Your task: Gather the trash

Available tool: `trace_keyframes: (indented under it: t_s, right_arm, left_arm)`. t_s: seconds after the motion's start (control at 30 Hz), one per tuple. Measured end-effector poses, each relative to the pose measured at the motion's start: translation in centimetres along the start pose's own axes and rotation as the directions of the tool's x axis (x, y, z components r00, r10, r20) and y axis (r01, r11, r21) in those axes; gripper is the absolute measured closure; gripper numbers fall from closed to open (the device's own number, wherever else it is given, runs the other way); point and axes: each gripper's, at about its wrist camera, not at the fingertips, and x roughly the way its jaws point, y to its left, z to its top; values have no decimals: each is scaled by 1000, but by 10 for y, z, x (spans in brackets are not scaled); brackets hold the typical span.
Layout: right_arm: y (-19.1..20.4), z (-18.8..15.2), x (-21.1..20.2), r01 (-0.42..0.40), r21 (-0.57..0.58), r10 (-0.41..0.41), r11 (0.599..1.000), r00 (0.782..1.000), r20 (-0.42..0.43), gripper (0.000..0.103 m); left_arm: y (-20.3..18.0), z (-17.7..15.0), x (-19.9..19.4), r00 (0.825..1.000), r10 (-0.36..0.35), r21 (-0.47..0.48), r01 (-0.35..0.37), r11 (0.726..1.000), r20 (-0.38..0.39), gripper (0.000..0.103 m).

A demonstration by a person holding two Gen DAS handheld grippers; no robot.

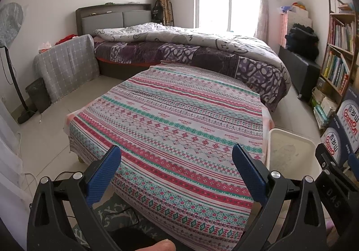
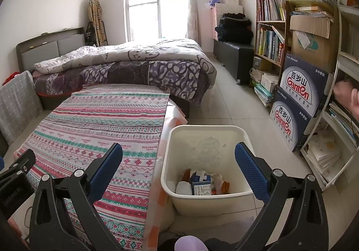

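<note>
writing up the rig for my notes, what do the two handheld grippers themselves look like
Both look alike: the left gripper and right gripper have black plastic frames with cut-out slots and silver round pivot bolts. Their jaws carry blue pads with a fine dotted texture. The right gripper's body, seen from the left camera, bears the letters DAS.

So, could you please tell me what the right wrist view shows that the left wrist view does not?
Only the right wrist view looks into the white bin, where trash lies at the bottom, and shows a hand by the shelves. Only the left wrist view shows the standing fan and a dark floor basket. Both show the patterned tablecloth, the bed, the Ganten boxes and an open, empty tool each: left tool, right tool.
</note>
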Motion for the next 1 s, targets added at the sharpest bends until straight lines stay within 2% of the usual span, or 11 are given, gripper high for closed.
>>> trace_keyframes:
  t_s: [1.0]
  right_arm:
    - [5,-8,3,-8,-20,8,1000,1000,-19,7]
  left_arm:
    - [-1,-1,1,1000,13,12,-13,1000,-2,7]
